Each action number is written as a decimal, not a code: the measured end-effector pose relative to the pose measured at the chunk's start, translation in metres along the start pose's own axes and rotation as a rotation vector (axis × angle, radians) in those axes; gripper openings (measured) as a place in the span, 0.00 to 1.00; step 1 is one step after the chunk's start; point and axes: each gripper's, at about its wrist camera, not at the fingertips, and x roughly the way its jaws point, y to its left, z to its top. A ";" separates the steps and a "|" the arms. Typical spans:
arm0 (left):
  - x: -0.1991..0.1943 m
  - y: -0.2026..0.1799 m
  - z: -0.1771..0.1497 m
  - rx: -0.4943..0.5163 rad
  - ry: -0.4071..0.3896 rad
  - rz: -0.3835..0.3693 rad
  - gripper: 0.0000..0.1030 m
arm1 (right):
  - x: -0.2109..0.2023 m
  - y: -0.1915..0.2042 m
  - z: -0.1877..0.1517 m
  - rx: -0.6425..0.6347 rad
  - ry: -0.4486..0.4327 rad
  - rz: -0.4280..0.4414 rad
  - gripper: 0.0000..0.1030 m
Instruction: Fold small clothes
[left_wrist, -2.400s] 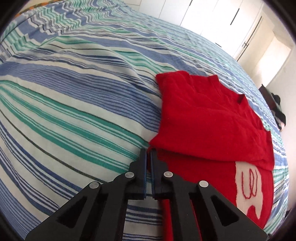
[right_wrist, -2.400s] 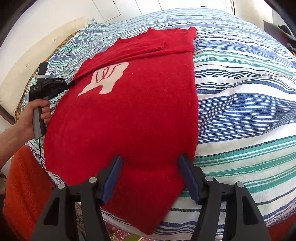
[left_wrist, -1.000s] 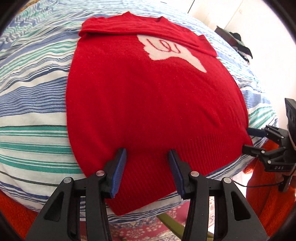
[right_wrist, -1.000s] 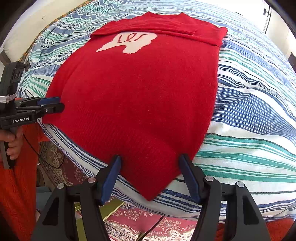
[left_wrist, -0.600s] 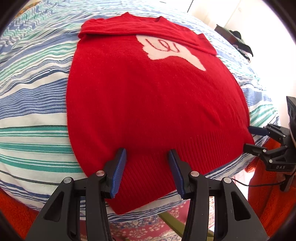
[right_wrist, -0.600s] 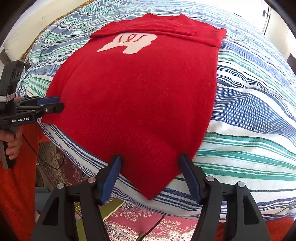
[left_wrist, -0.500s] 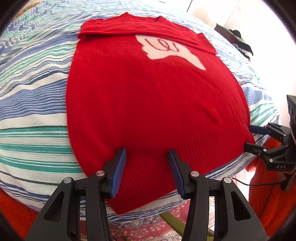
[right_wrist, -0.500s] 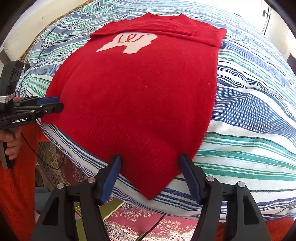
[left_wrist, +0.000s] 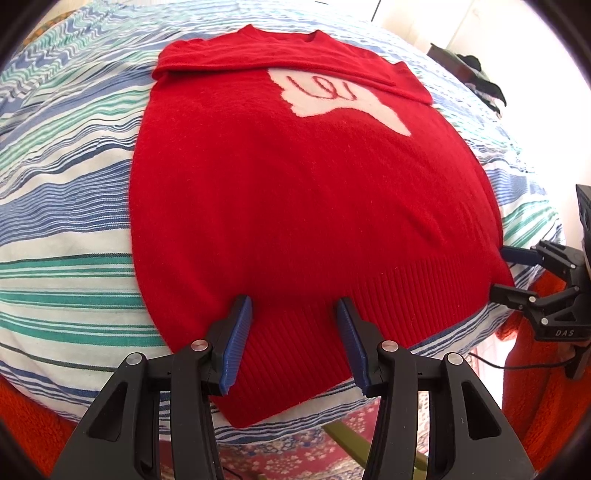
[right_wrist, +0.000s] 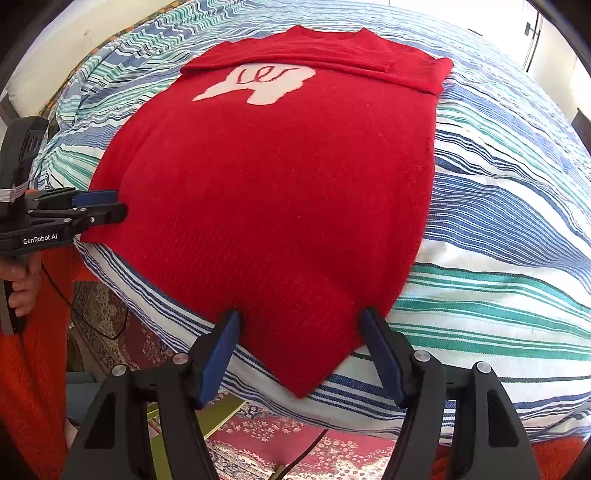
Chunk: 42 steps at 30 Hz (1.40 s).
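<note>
A red knit sweater (left_wrist: 295, 192) with a white motif lies flat on the striped bed, sleeves folded in across the top; it also shows in the right wrist view (right_wrist: 288, 177). My left gripper (left_wrist: 293, 314) is open, its blue pads straddling the ribbed hem at the sweater's bottom left corner. My right gripper (right_wrist: 299, 325) is open, straddling the bottom right corner of the hem. Each gripper shows in the other's view: the right one (left_wrist: 498, 269) at the hem's right end, the left one (right_wrist: 110, 205) at the hem's left end.
The bed has a blue, green and white striped cover (right_wrist: 498, 221). The hem lies near the bed's front edge; below it is a patterned rug (right_wrist: 295, 443) and orange fabric (left_wrist: 535, 369). White wardrobe doors stand beyond the bed.
Since 2.4 s ago the left gripper let go, opened and moved from the sweater's shoulder to the hem. In the last second both grippers have stayed nearly still.
</note>
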 end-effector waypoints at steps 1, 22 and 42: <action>0.000 0.000 0.000 0.002 0.000 0.000 0.49 | 0.000 0.001 0.000 -0.002 0.000 -0.001 0.67; -0.046 0.031 0.000 -0.141 -0.087 -0.060 0.65 | -0.043 -0.032 -0.016 0.177 -0.053 0.117 0.74; -0.008 0.058 -0.019 -0.322 0.118 -0.323 0.44 | -0.005 -0.078 -0.035 0.666 -0.036 0.657 0.53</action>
